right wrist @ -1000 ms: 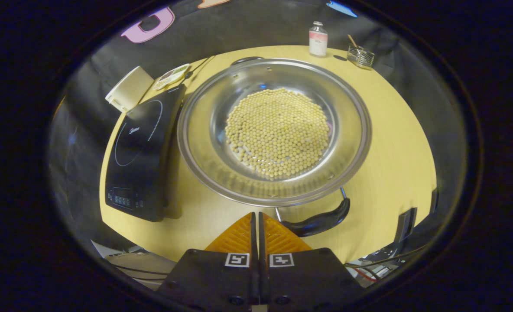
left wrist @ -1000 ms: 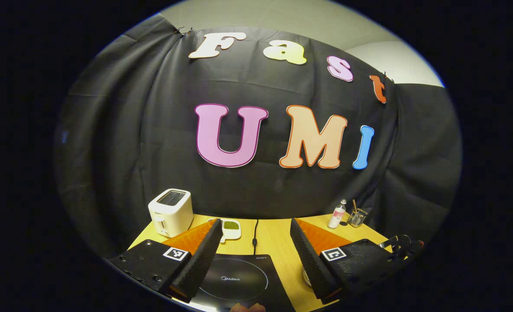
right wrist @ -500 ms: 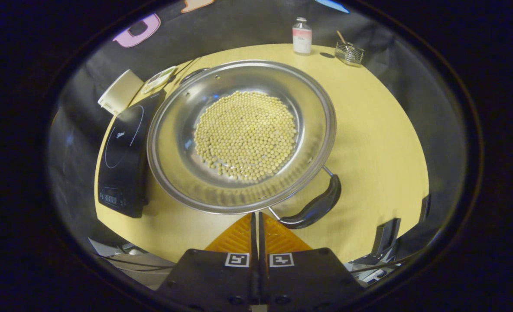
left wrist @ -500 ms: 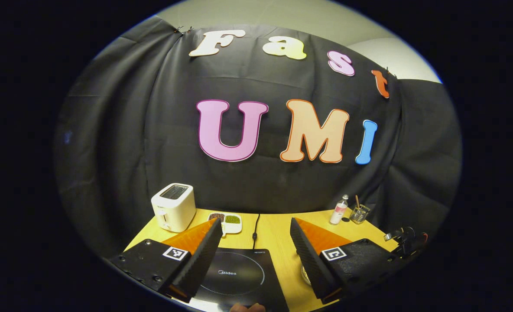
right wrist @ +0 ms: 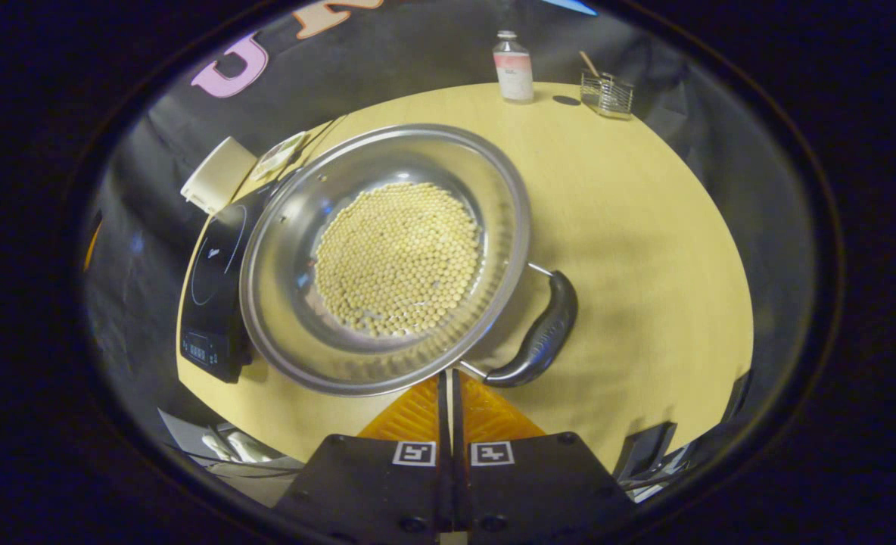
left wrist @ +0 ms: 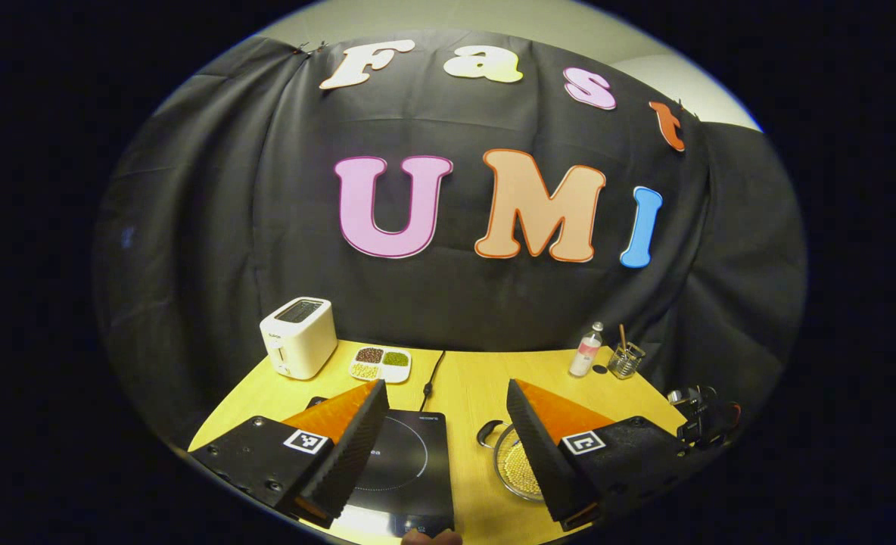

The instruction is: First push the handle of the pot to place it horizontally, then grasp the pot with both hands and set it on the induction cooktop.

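right gripper (right wrist: 449, 376): fingers pressed together with nothing between them, tips at the near rim of the stainless pot (right wrist: 385, 257), just beside its black handle (right wrist: 540, 333). the pot, holding pale round beans (right wrist: 396, 257), stands on the wooden table (right wrist: 645, 227), partly overlapping the induction cooktop (right wrist: 217, 265) in this view. left gripper (left wrist: 442, 424): fingers spread wide, empty, above the cooktop. beyond: toaster (left wrist: 299, 336), divided dish (left wrist: 381, 363), bottle (left wrist: 586, 351), glass cup (left wrist: 624, 361).
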